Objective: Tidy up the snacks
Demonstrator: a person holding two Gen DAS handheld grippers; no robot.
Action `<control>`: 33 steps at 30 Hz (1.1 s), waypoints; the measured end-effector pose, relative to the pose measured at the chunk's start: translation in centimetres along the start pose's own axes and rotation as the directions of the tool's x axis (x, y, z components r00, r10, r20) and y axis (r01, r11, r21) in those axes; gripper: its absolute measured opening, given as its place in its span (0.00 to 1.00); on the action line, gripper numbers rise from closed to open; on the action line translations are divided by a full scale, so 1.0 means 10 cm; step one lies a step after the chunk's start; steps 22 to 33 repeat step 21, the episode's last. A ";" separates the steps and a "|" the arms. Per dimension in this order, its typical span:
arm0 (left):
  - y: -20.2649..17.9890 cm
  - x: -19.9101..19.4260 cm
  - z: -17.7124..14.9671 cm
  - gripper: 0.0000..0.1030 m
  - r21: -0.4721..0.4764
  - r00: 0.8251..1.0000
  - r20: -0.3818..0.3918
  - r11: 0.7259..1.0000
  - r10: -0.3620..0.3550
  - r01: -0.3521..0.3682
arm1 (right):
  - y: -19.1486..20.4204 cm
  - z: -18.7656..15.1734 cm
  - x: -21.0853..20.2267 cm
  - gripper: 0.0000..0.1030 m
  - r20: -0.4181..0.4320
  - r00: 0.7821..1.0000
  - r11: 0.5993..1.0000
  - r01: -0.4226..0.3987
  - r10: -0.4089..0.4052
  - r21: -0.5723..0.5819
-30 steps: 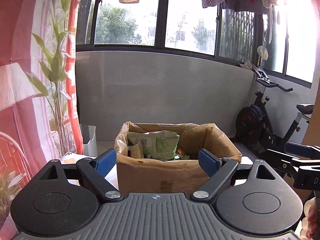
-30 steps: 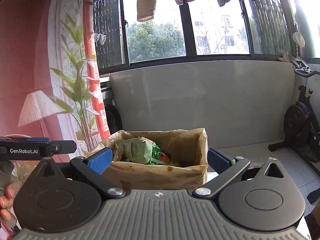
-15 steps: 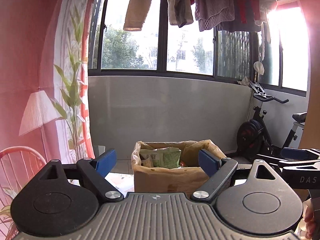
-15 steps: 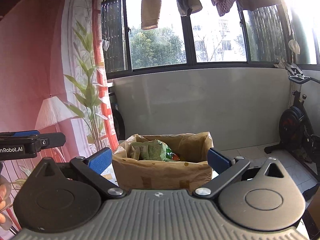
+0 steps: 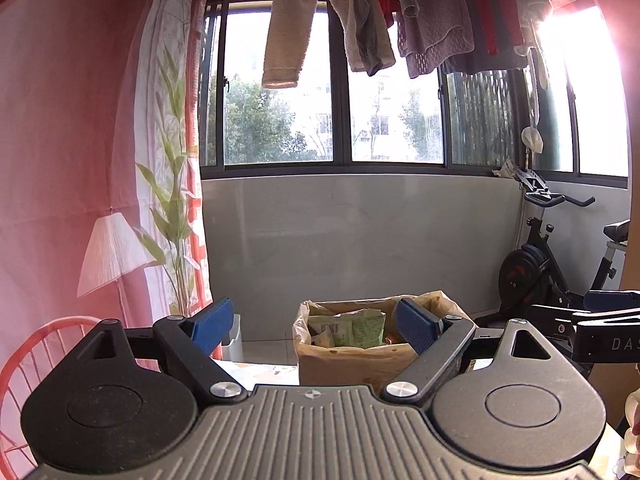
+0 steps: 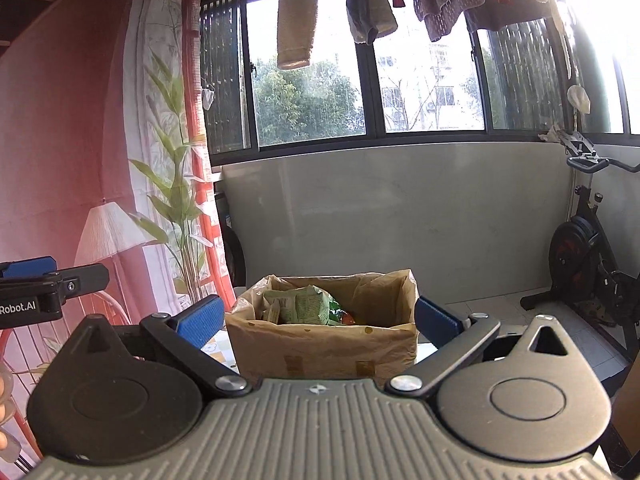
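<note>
A brown cardboard box (image 5: pixel 352 364) (image 6: pixel 324 350) lined with a paper bag stands on the table ahead of both grippers. Green snack packets (image 5: pixel 356 328) (image 6: pixel 304 304) and something orange lie inside it. My left gripper (image 5: pixel 316 326) is open with nothing between its blue pads, held back from the box. My right gripper (image 6: pixel 316 320) is open too, its pads standing wide on either side of the box in the view, with nothing held. The right gripper's body (image 5: pixel 588 332) shows at the right edge of the left wrist view, and the left gripper's body (image 6: pixel 40 288) at the left edge of the right wrist view.
A white lamp (image 5: pixel 108 252), a tall green plant (image 5: pixel 172 216) and a red wire chair (image 5: pixel 28 360) stand at the left. An exercise bike (image 5: pixel 552 264) stands at the right. Laundry (image 5: pixel 360 12) hangs overhead by the window. A patterned tablecloth (image 6: pixel 214 350) covers the table.
Both grippers have drawn back and risen from the box, which now looks smaller and farther off. Their jaws stay equally wide.
</note>
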State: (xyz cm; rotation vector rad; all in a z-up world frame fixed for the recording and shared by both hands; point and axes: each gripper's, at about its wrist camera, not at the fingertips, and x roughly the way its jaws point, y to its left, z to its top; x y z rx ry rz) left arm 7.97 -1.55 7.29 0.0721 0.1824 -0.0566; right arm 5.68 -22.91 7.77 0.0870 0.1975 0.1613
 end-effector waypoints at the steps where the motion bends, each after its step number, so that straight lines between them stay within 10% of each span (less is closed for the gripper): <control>1: 0.00 0.00 0.00 0.87 -0.002 1.000 0.000 1.000 -0.001 0.001 | 0.00 0.00 0.00 1.00 -0.004 1.000 1.000 0.003 -0.003 0.001; 33: -0.02 -0.04 -0.02 0.88 -0.004 0.999 0.020 0.999 -0.044 0.044 | 0.02 -0.05 -0.05 1.00 -0.003 1.000 1.000 -0.026 0.026 -0.004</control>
